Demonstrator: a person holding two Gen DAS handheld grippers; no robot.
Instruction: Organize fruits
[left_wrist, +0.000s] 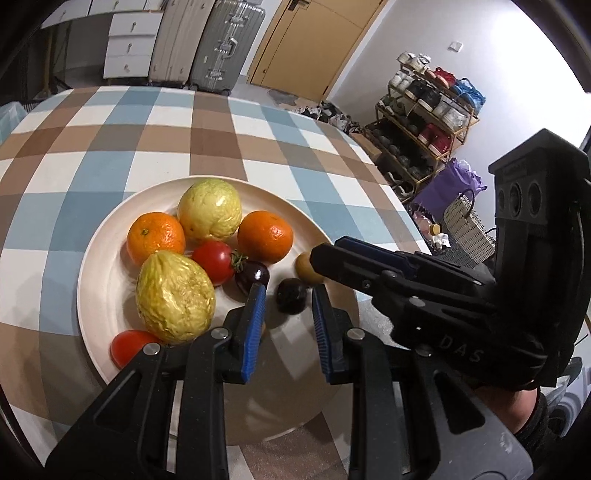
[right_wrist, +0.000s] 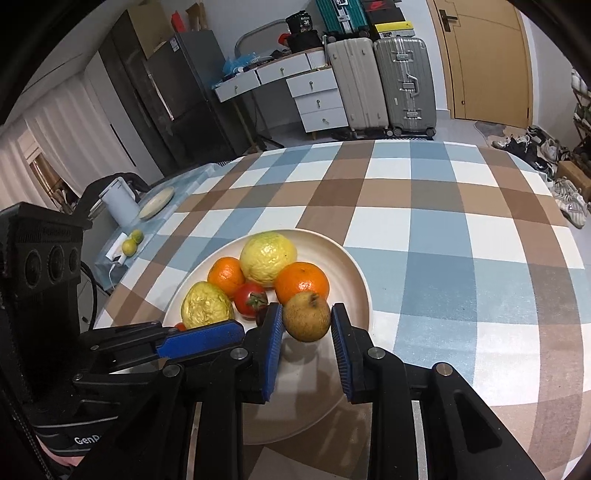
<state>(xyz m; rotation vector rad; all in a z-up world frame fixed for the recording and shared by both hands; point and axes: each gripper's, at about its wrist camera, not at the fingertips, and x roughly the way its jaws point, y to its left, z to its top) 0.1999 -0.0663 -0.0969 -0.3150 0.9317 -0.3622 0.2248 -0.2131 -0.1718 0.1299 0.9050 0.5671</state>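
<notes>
A cream plate (left_wrist: 107, 288) (right_wrist: 354, 269) on the checked table holds two oranges (left_wrist: 156, 238) (left_wrist: 265, 236), two wrinkled yellow fruits (left_wrist: 209, 208) (left_wrist: 175, 297), two tomatoes (left_wrist: 212, 261) (left_wrist: 129, 346) and two dark plums (left_wrist: 253, 275) (left_wrist: 291, 296). My left gripper (left_wrist: 289, 297) is open above the plate, its fingers on either side of the nearer plum, not touching it. My right gripper (right_wrist: 306, 318) is open with a brown kiwi-like fruit (right_wrist: 307, 316) between its pads; whether they touch it is unclear. The right gripper also shows in the left wrist view (left_wrist: 332, 254).
The table edge (left_wrist: 388, 184) curves away at the right, with a shoe rack (left_wrist: 424, 122) beyond it. At the table's left side stand a white kettle (right_wrist: 118, 201), a small plate (right_wrist: 157, 202) and two limes (right_wrist: 132, 242). Suitcases (right_wrist: 380, 83) stand by the far wall.
</notes>
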